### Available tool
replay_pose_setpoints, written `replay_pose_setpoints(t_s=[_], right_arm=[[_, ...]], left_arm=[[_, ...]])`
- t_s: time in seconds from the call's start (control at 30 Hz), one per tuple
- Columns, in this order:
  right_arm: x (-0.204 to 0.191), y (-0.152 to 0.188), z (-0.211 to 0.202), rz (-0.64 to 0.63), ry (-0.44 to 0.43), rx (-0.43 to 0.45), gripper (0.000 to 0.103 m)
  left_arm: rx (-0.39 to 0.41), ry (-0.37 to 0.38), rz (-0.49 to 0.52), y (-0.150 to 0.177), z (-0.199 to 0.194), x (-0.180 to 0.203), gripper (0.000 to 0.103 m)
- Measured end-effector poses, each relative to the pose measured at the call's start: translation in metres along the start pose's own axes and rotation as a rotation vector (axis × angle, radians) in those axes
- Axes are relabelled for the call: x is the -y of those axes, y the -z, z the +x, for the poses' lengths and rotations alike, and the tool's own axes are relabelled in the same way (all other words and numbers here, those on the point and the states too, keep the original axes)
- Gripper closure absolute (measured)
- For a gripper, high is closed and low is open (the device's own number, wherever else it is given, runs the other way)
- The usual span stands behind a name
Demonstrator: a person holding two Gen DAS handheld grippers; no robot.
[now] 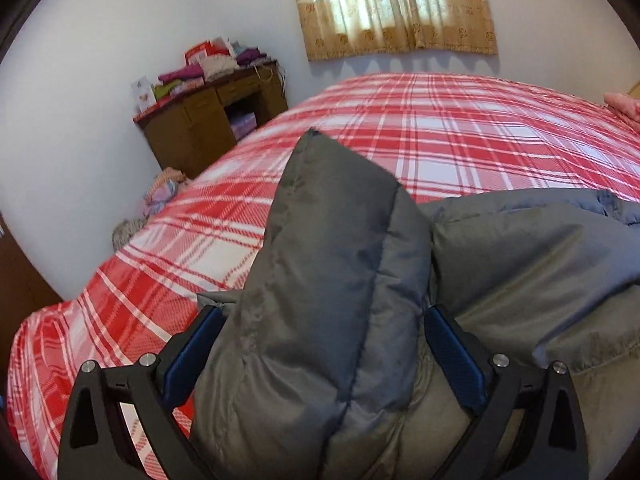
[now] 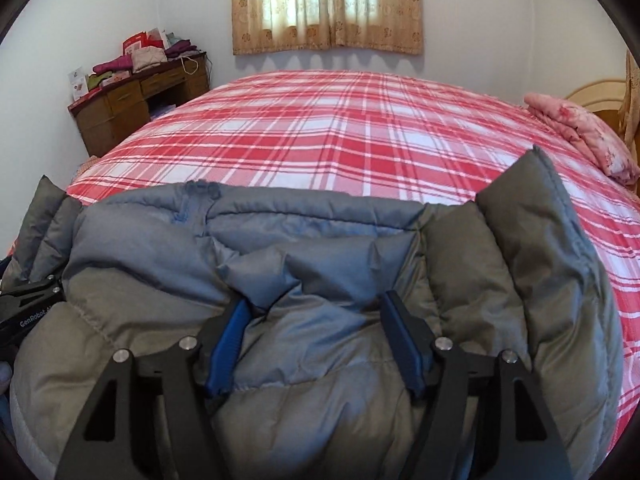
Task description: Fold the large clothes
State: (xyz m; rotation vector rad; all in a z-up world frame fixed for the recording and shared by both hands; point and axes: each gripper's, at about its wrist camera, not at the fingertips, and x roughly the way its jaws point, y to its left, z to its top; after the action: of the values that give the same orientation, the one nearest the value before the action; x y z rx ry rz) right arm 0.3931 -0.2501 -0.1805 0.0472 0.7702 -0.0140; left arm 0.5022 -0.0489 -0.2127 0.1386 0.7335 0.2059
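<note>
A grey padded jacket (image 2: 160,232) lies bunched on the near part of a bed with a red plaid sheet (image 2: 320,128). My right gripper (image 2: 314,304) points down at its middle, and its blue pads squeeze a puckered ridge of the fabric. In the left wrist view my left gripper (image 1: 326,316) is shut on a thick fold of the jacket (image 1: 340,240), whose corner stands up in front of the camera. The left gripper's black body (image 2: 32,300) shows at the jacket's left edge. Another padded flap (image 2: 552,240) rises on the right.
The plaid sheet (image 1: 460,132) stretches away to the far wall under a curtained window (image 2: 326,8). A brown desk (image 2: 116,108) piled with clothes stands at the back left. Pink folded bedding (image 2: 580,132) lies at the bed's right edge. Loose clothes (image 1: 164,192) lie on the floor.
</note>
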Motion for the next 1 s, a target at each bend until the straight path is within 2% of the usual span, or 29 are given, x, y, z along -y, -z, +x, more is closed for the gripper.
replay_pose_setpoints(t_s=[1.0], right_arm=[[-0.009,-0.001,0.023,-0.048,0.068,-0.082,0.027]], left_arm=[[-0.026,-0.027,0.023,0.002,0.004,0.001,0.001]])
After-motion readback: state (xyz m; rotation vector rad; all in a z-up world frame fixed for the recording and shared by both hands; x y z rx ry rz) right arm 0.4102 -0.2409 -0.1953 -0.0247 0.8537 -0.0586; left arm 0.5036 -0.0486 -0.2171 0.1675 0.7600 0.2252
